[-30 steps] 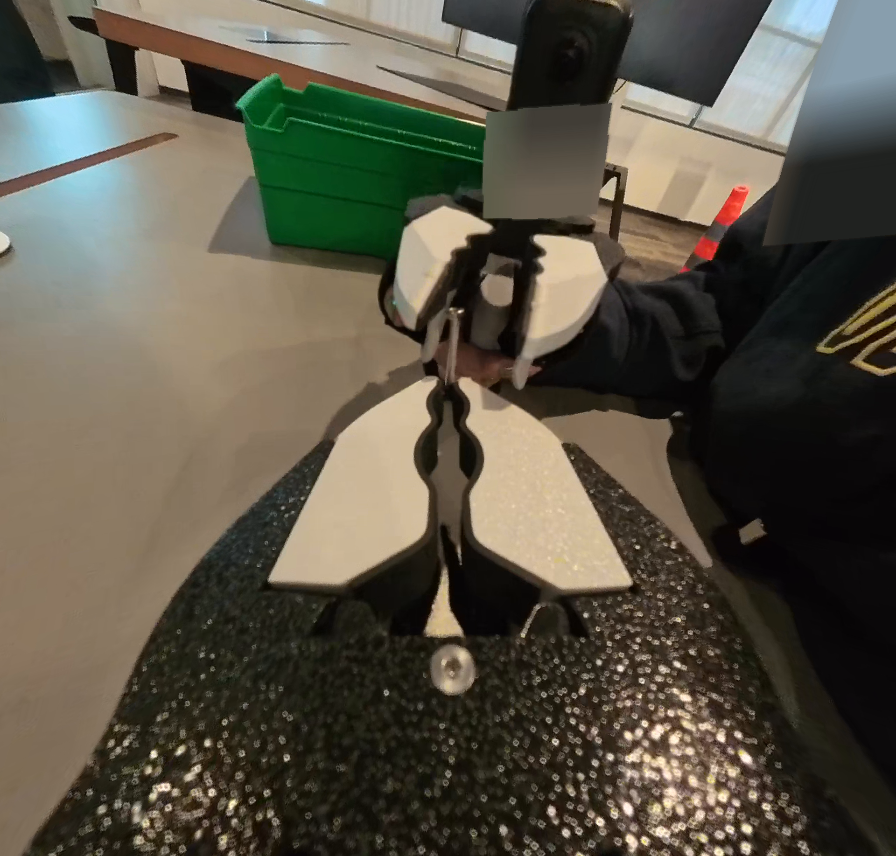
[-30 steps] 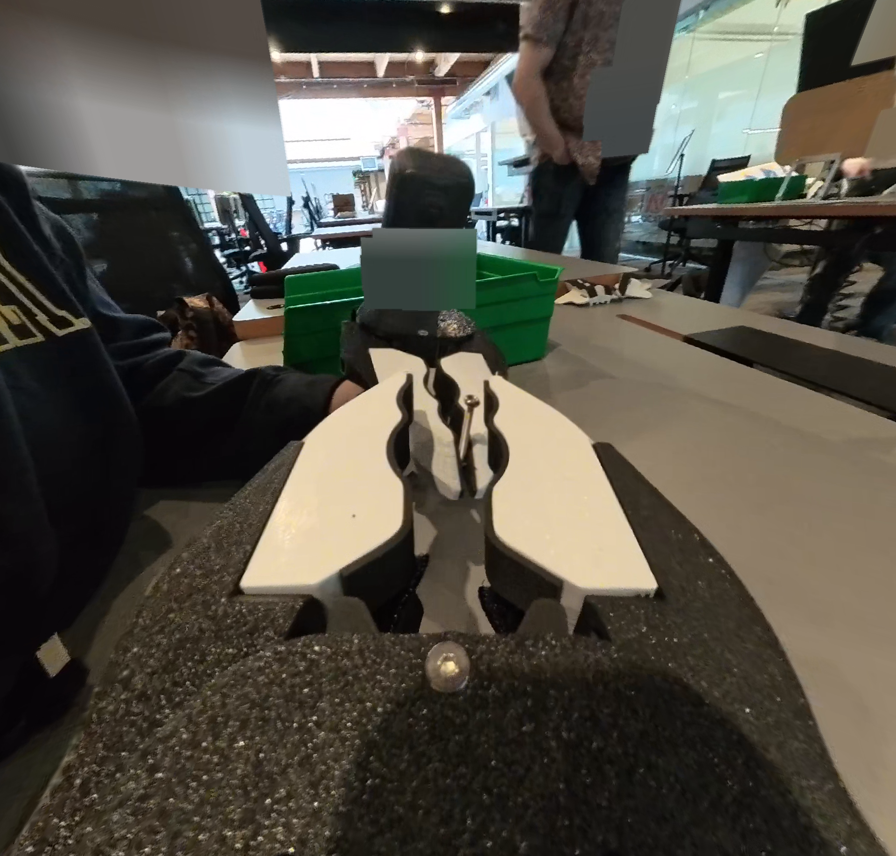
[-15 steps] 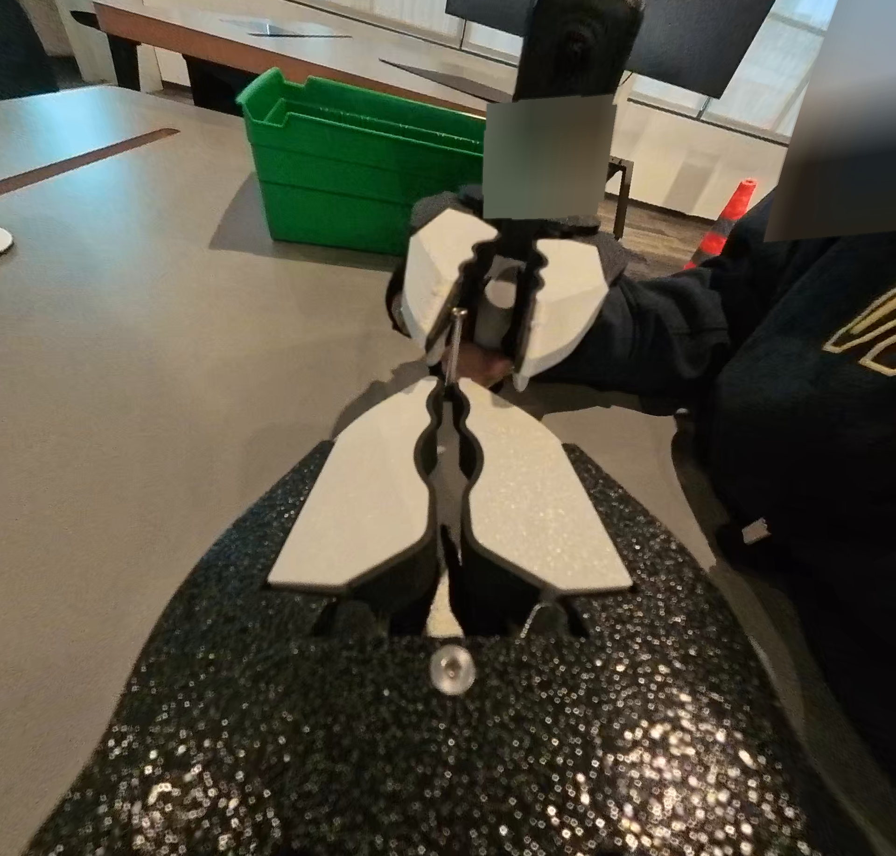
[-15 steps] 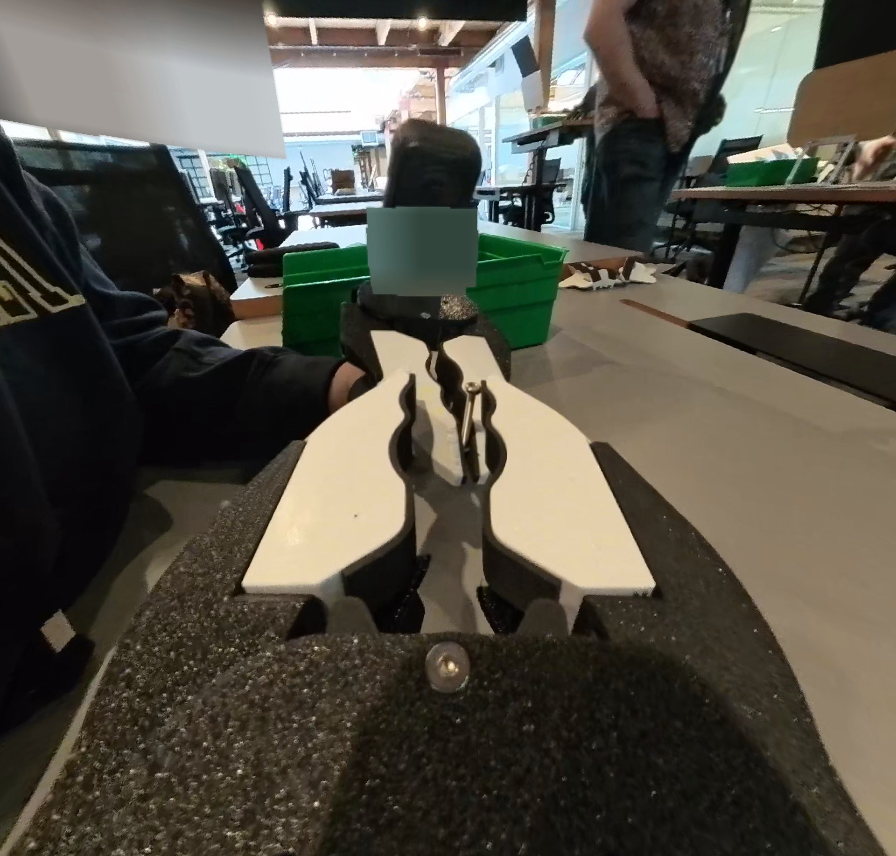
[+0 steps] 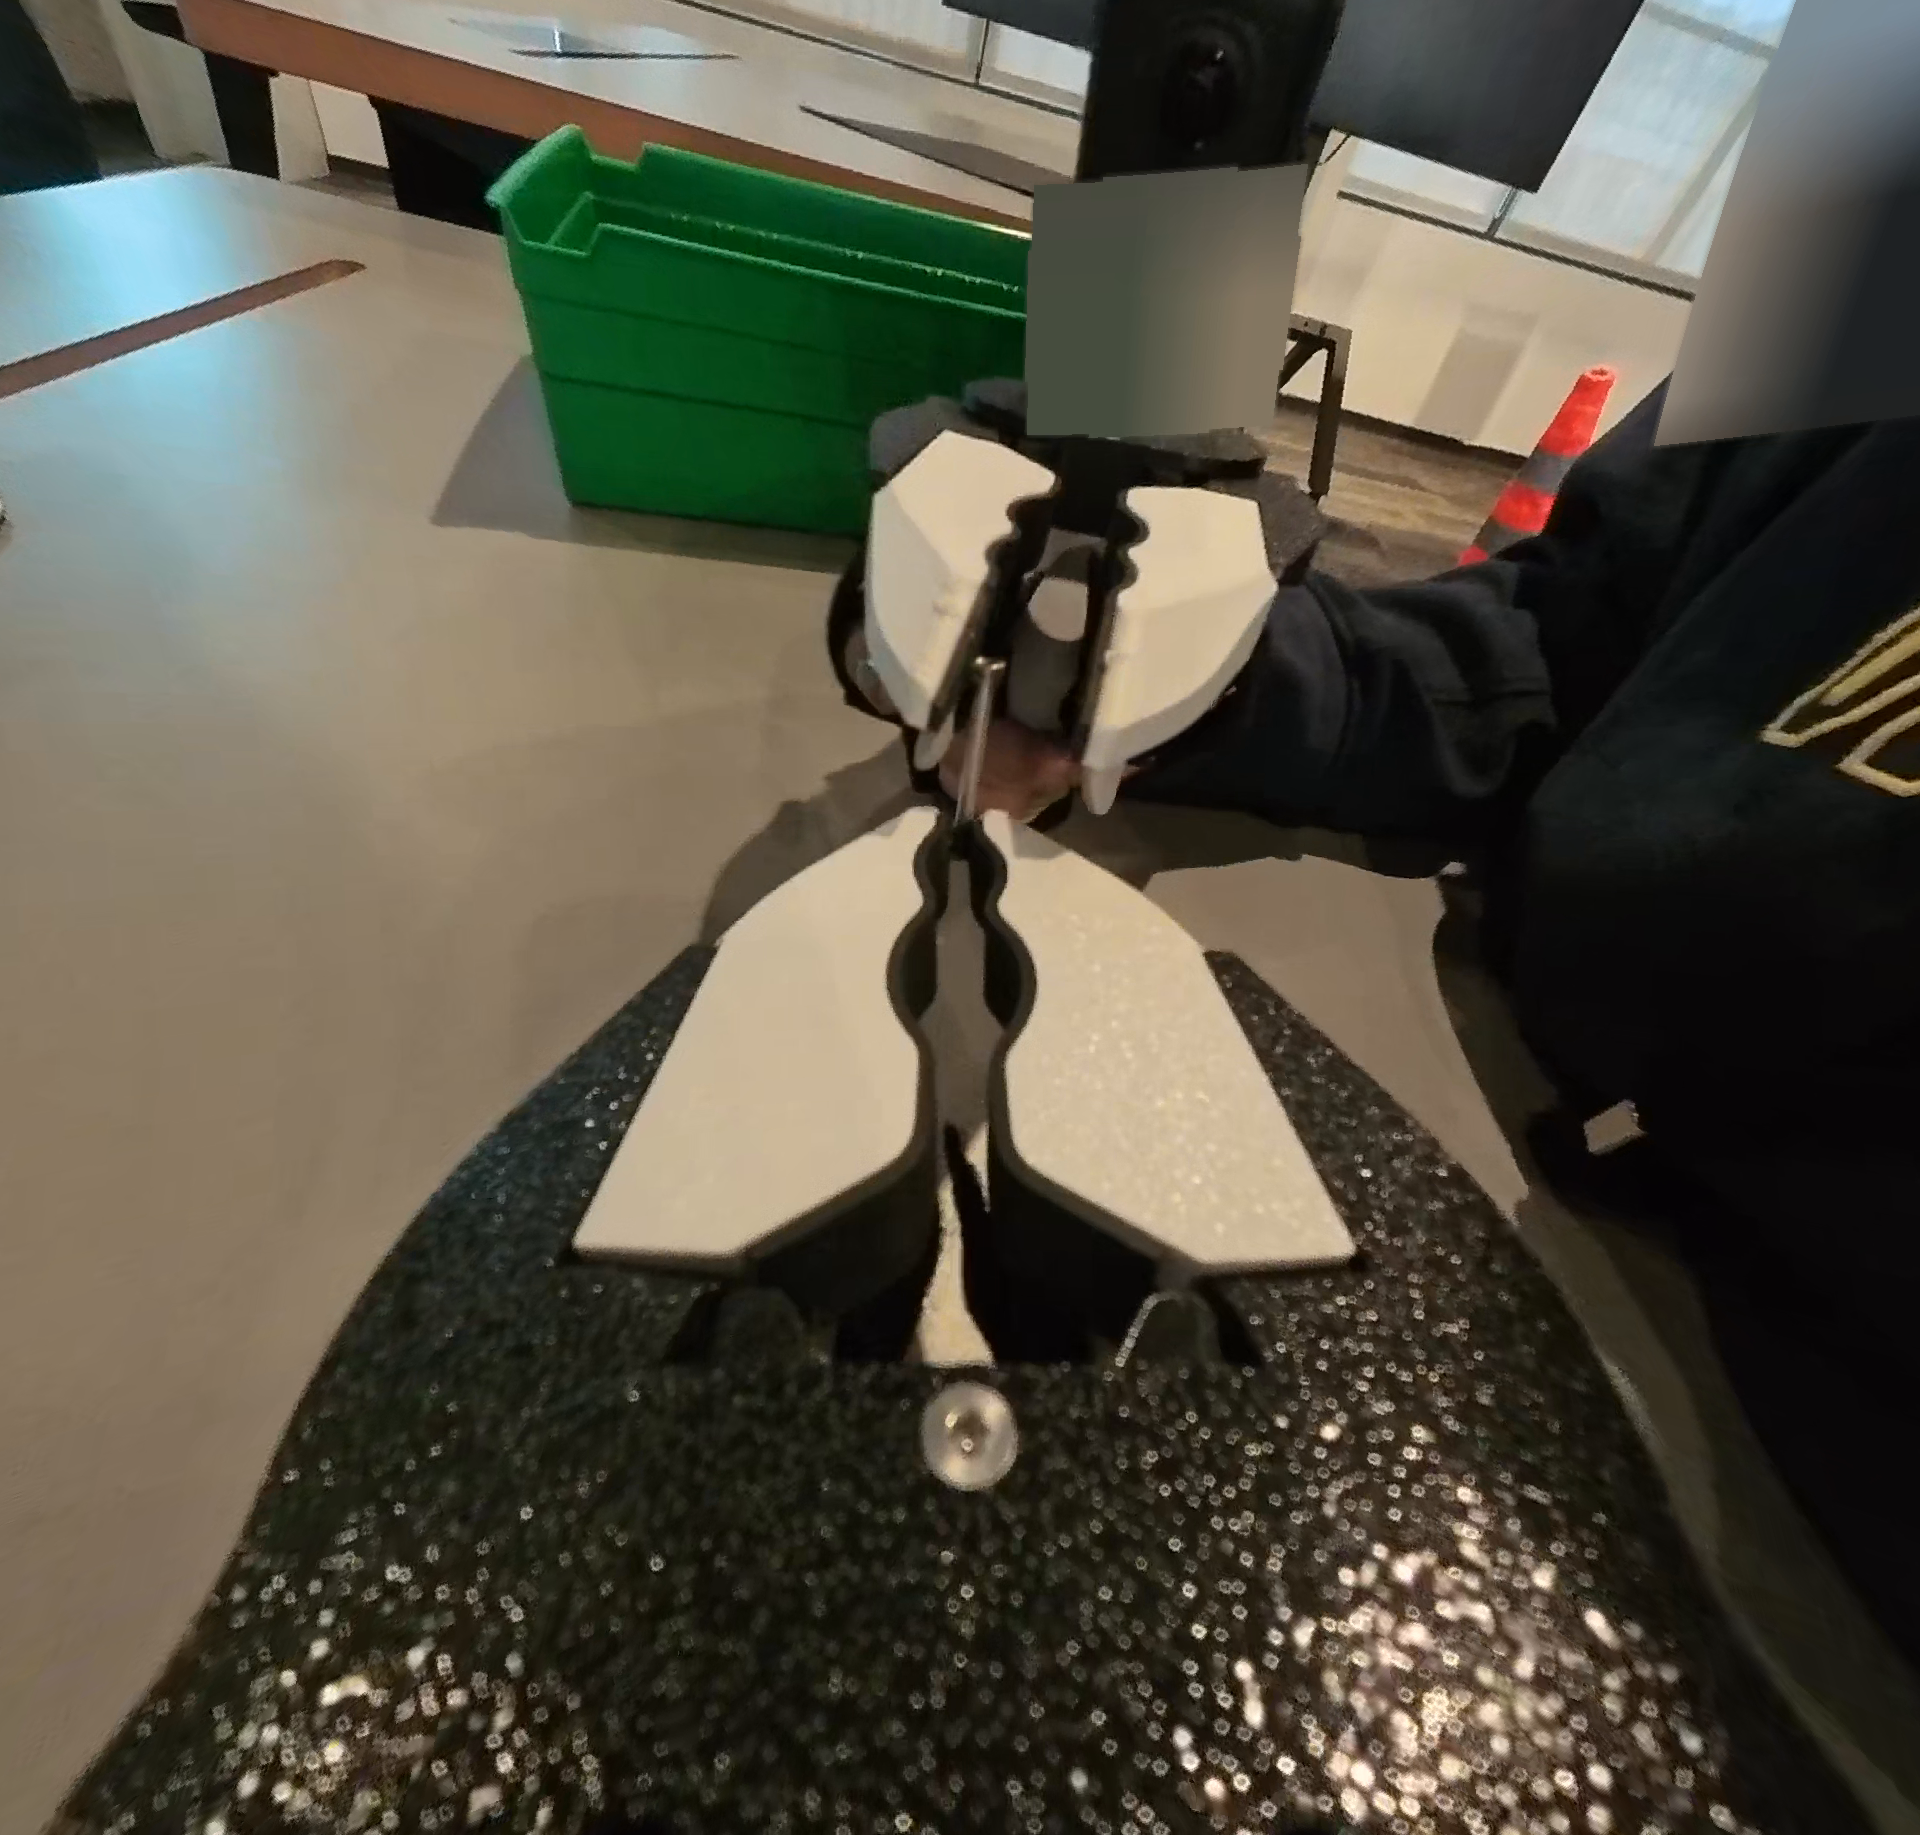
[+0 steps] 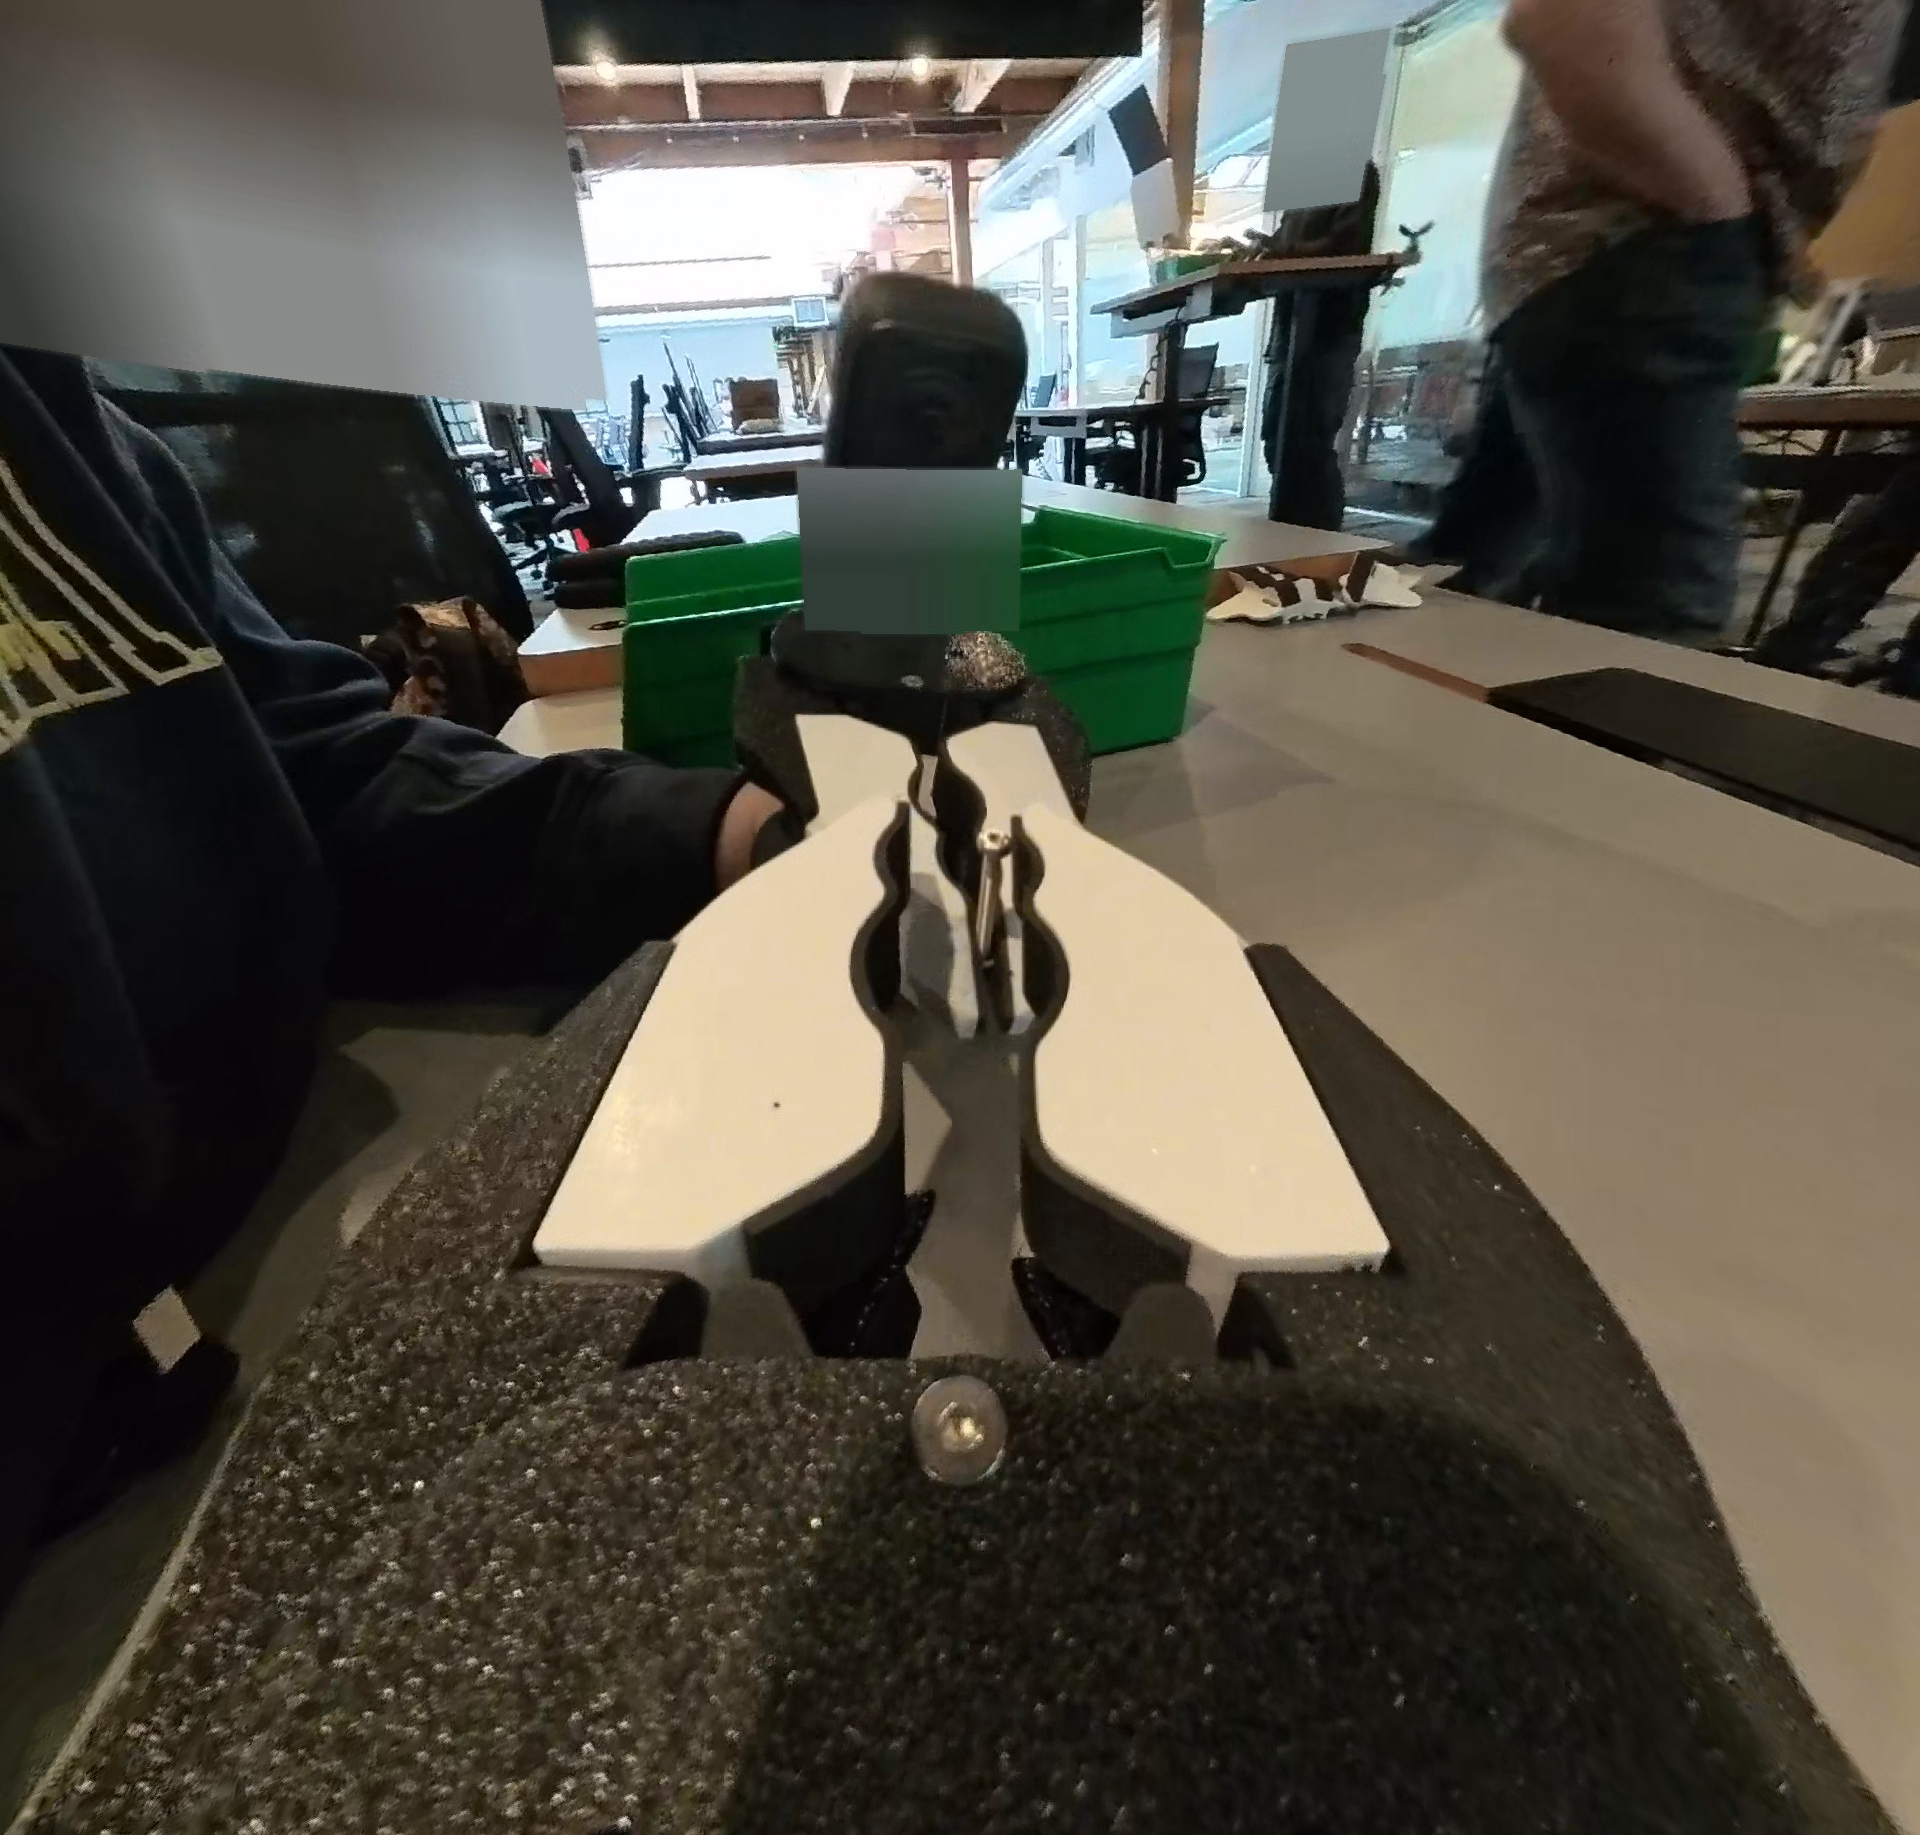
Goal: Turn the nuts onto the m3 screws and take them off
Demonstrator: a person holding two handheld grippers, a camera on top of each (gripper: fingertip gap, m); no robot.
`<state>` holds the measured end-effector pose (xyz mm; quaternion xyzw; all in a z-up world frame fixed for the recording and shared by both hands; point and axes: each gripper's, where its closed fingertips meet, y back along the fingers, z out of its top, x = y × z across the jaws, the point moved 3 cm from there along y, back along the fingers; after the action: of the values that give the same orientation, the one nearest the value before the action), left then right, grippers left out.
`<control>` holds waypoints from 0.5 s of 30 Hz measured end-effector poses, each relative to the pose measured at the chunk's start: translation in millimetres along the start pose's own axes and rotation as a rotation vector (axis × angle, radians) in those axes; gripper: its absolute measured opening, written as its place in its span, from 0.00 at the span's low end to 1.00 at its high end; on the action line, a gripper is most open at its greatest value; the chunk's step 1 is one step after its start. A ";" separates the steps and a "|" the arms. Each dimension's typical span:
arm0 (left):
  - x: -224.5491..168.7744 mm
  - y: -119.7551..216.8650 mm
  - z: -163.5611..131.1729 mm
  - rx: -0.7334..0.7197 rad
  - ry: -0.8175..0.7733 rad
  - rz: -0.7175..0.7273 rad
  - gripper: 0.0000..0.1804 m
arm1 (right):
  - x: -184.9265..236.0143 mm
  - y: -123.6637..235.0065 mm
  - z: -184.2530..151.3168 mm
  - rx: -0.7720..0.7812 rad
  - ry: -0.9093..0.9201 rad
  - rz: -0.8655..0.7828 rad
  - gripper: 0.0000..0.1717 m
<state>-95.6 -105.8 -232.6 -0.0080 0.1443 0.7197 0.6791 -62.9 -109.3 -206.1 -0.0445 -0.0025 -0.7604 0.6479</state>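
In the left wrist view my left gripper [image 5: 961,829] is shut on the lower end of a thin silver screw [image 5: 975,746], which stands up from its tips. The screw's top end lies inside my right gripper [image 5: 1023,746], against the inner face of one finger. In the right wrist view my right gripper [image 6: 958,829] is open; the screw [image 6: 989,892] stands between its fingers, close to the right one, with a gap to the left one. The left gripper's white fingers [image 6: 935,938] reach into that gap from the far side. I cannot make out a nut.
A green bin [image 5: 748,383] stands on the grey table [image 5: 312,642] behind the grippers; it also shows in the right wrist view [image 6: 1122,642]. A person's dark sleeve [image 5: 1403,694] is at the right. A black mat [image 6: 1714,736] lies at the table's right, and a person [image 6: 1662,331] stands beyond. The grippers are tip to tip, or close to it.
My right gripper's fingers have closed in around the screw but still stand apart. My left gripper has stayed shut on the screw and has barely moved.
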 end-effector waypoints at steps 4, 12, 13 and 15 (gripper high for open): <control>0.7 1.2 1.2 -0.012 0.005 0.002 0.01 | -2.6 8.7 1.2 0.003 -0.017 0.006 0.08; 0.5 0.6 0.8 -0.007 0.001 0.003 0.01 | -4.1 5.1 0.5 -0.001 -0.010 -0.022 0.08; 0.5 0.6 0.9 -0.008 0.001 0.003 0.01 | -4.0 4.9 0.4 -0.001 -0.010 -0.021 0.09; 1.4 1.4 1.7 -0.017 0.005 0.008 0.02 | -4.3 5.6 1.5 -0.009 -0.006 -0.025 0.09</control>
<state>-96.7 -104.1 -231.0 -0.0147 0.1399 0.7237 0.6756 -56.6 -106.0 -205.2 -0.0498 -0.0016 -0.7683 0.6381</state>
